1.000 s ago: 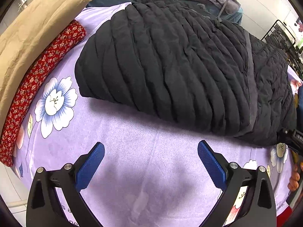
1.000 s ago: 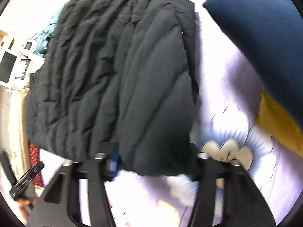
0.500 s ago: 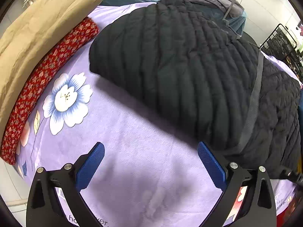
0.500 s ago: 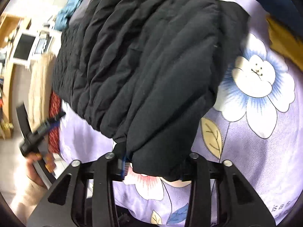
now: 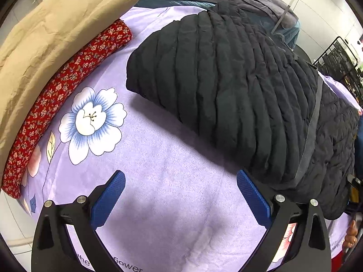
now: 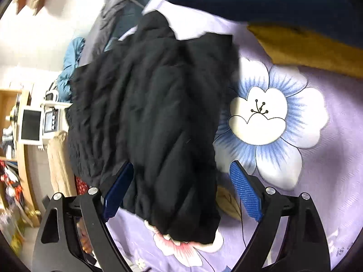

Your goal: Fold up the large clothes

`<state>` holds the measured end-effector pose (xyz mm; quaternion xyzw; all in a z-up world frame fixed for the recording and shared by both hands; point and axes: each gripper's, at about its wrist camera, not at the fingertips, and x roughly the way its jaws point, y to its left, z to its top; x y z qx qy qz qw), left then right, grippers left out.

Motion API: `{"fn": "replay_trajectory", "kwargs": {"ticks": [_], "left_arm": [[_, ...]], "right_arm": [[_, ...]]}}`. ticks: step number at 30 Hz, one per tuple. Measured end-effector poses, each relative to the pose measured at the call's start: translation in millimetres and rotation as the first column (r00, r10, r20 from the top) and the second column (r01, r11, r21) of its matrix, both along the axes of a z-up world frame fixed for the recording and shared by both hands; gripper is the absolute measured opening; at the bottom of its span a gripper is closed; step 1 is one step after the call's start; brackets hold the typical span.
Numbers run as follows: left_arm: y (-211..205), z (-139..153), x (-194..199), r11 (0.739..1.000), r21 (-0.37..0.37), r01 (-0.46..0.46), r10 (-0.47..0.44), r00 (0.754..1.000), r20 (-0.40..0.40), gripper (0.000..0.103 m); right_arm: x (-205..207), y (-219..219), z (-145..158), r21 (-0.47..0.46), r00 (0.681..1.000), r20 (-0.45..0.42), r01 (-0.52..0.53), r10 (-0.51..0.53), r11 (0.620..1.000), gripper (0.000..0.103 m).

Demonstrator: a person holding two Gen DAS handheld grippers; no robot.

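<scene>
Bedding fills both views: a lilac blanket (image 5: 163, 158) printed with large white-and-blue flowers, spread flat as the folding surface. On it lies the task's garment, a black quilted puffer jacket (image 5: 226, 86), already doubled into a thick bundle that sits toward the far right of the left wrist view. The left gripper (image 5: 180, 196) hangs low over bare blanket near the bundle's near edge, its blue-padded jaws spread wide and gripping nothing; its right pad is just beside the jacket's hem, probably placed to take that edge next. In the right wrist view, the right gripper (image 6: 181, 188) also has its jaws parted, with a folded flap of the jacket (image 6: 158, 117) lying between them, seemingly let go rather than pinched, though the picture is blurred. At the far left edge, a tan folded garment (image 5: 50, 29) and a red floral cloth (image 5: 68, 81) lie side by side, apparently set aside to keep the working area free.
</scene>
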<state>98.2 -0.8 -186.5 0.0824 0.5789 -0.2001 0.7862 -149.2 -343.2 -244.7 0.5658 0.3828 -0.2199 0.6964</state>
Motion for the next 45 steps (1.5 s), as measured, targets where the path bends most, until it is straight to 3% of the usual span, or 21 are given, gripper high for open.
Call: {"fn": "replay_trajectory", "kwargs": {"ticks": [3,4,7,11,18,23,24,27,29,31,35,45], "left_arm": [[0,2,1,1.000,-0.010,0.007,-0.007,1.000,0.000,0.096],[-1,3,1,1.000,-0.012,0.015,-0.015,1.000,-0.002,0.096],[0,3,4,0.999,-0.014,0.034,-0.034,0.999,-0.004,0.097],[5,5,18,0.998,-0.047,0.029,-0.030,0.999,-0.020,0.096],[14,27,69,0.990,-0.138,-0.015,0.014,1.000,-0.004,0.096],[-6,38,111,0.982,-0.185,0.050,-0.051,0.999,-0.004,0.096],[-14,37,119,0.982,-0.172,0.077,-0.077,0.997,0.008,0.096],[-36,25,141,0.985,-0.092,0.148,-0.145,0.989,0.042,0.097],[-46,11,159,0.984,-0.094,0.153,-0.154,0.988,-0.001,0.097],[-49,-4,176,0.979,-0.151,0.134,-0.147,0.986,-0.082,0.097],[-59,-34,203,0.971,-0.211,0.113,-0.159,0.964,-0.215,0.098],[-78,-67,237,0.917,-0.291,0.272,-0.356,0.887,-0.294,0.098]], "right_arm": [[11,-3,-28,0.082,1.000,0.011,0.027,-0.028,0.996,0.088],[12,-4,-32,0.090,0.999,0.015,0.031,-0.032,0.995,0.092],[20,-3,-35,0.070,0.998,0.020,0.053,-0.054,0.996,0.098],[41,8,-33,0.005,1.000,-0.010,-0.017,0.017,1.000,0.098],[40,6,-39,0.020,1.000,0.004,-0.024,0.023,1.000,0.098],[33,4,-42,0.014,1.000,0.008,-0.022,0.022,1.000,0.098],[12,-3,-42,0.013,1.000,0.009,-0.024,0.024,1.000,0.098],[11,-2,-43,0.013,0.999,0.004,-0.032,0.032,0.999,0.098],[13,-1,-41,0.019,0.999,-0.003,-0.034,0.034,0.999,0.098],[16,0,-39,0.021,0.999,-0.013,-0.036,0.036,0.999,0.098],[22,2,-35,0.021,0.999,-0.036,-0.037,0.038,0.999,0.098],[35,4,-27,0.022,0.996,-0.078,-0.045,0.046,0.999,0.098]]}}
